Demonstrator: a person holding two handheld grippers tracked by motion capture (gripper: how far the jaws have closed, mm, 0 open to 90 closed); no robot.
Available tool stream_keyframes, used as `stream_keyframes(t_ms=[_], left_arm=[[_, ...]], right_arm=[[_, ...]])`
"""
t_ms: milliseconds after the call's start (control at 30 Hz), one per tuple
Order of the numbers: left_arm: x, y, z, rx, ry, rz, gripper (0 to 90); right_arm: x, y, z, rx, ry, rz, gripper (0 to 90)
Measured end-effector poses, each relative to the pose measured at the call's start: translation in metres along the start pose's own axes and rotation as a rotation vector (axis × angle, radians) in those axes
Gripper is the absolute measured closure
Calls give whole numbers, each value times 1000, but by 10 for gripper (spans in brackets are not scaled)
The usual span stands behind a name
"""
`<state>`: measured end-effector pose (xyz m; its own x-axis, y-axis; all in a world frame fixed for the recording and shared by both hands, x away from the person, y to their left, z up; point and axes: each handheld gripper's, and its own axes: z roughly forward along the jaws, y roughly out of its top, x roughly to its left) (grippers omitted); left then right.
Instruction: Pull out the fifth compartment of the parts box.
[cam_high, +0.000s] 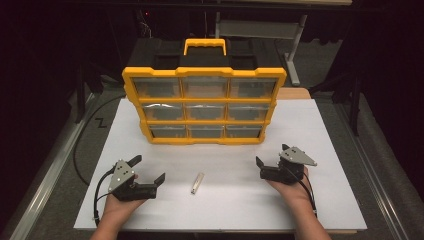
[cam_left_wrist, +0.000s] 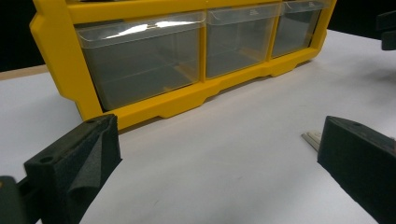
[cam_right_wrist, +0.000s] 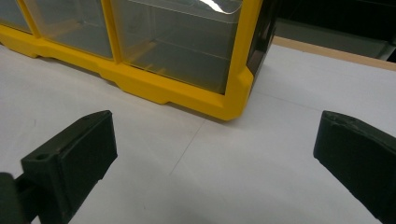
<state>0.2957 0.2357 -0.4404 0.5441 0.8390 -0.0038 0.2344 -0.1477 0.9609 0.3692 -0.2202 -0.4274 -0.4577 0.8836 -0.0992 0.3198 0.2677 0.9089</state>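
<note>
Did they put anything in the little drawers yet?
Not yet. The drawers in the yellow organizer look shut and empty. The small pale part lies on the white table, between the left gripper and right gripper. Both are open, holding nothing.

Each hand-held gripper is black, with two blocky, wedge-shaped jaws. The left hand-held gripper (cam_high: 148, 170) carries a grey three-cornered plate (cam_high: 120, 173) dotted with small screws, and a black cable (cam_high: 98, 194) loops from its rear. The right hand-held gripper (cam_high: 271, 156) bears a matching grey plate (cam_high: 297, 156) and a dark cable (cam_high: 307, 190). The person's forearms are bare, with no sleeves.
</note>
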Motion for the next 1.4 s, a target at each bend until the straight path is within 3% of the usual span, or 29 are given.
stream_keyframes(t_ms=[233, 633, 800, 1033, 1400], left_arm=[[0, 0, 1, 0, -3, 4, 2], [0, 0, 0, -9, 32, 7, 2], [0, 0, 0, -3, 40, 6, 2], [1, 1, -1, -3, 51, -1, 2], [-2, 1, -3, -9, 57, 19, 7]], right_arm=[[0, 6, 12, 10, -10, -4, 6], [-1, 18, 34, 12, -42, -36, 8], [-1, 19, 31, 0, -49, -49, 8], [0, 15, 27, 26, -63, -86, 6], [-13, 6, 14, 50, -113, -108, 6]])
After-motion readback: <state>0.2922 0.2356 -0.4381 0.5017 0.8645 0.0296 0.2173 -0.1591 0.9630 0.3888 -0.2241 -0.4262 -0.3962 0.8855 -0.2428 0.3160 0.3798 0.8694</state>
